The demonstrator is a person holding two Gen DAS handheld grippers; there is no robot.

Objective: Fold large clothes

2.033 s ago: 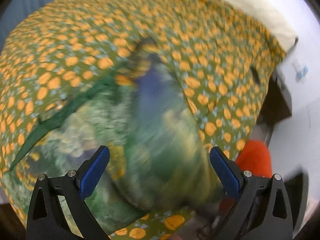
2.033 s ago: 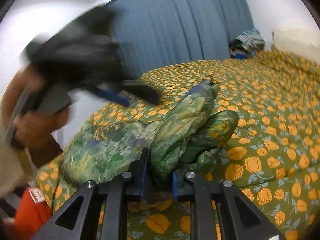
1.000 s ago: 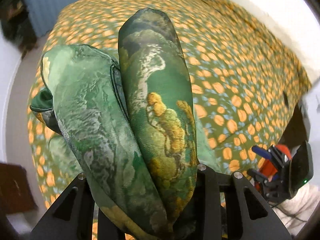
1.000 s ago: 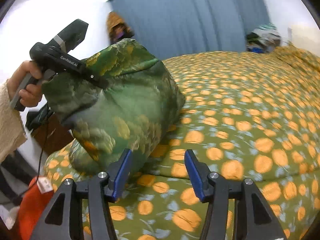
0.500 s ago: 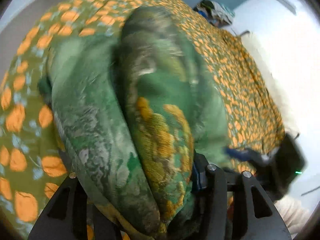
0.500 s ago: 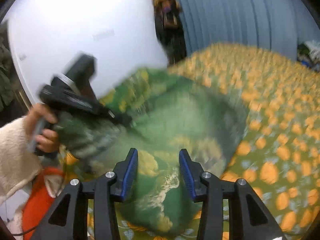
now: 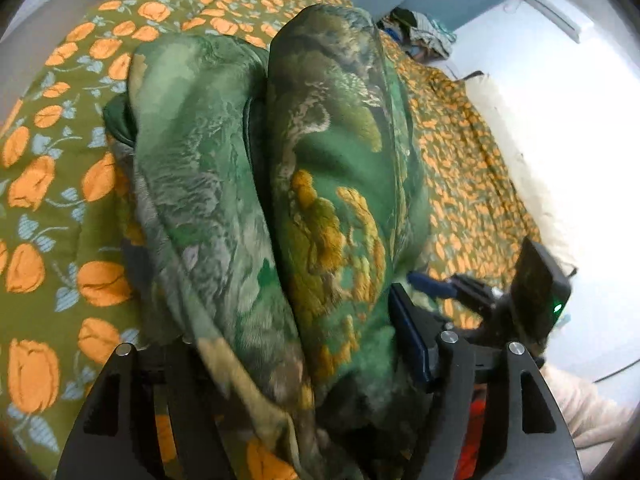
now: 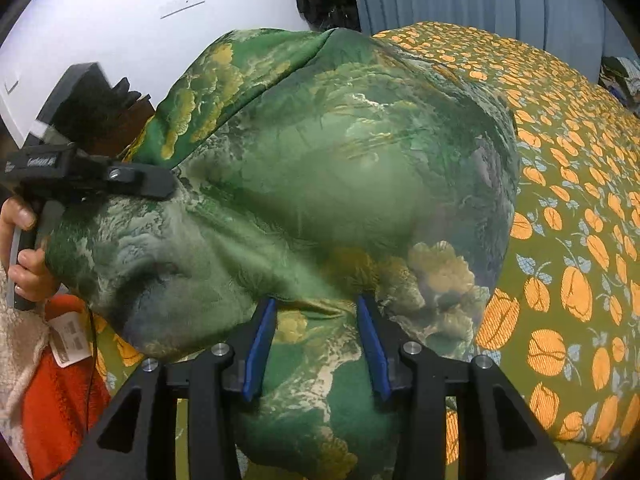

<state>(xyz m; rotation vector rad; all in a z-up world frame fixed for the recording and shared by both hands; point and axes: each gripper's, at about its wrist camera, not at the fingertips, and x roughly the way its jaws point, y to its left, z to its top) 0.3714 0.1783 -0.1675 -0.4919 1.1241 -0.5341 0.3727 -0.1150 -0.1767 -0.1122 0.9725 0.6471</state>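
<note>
bed (image 8: 568, 208) | olive cover, orange flowers | green garment (image 8: 320, 184) bunched on it

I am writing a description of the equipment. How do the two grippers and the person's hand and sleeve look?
Both grippers are black frames with silver screw heads and blue finger pads. The left gripper has a black body with small white lettering and a grey handle. The right gripper carries a dark box with a green light. The left hand is bare, with a fuzzy cream sleeve; a thin black cable hangs nearby.

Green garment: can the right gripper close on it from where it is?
Probably yes. The right gripper is open with the green garment bunched between its blue pads, nothing between; the left gripper holds its far edge.
</note>
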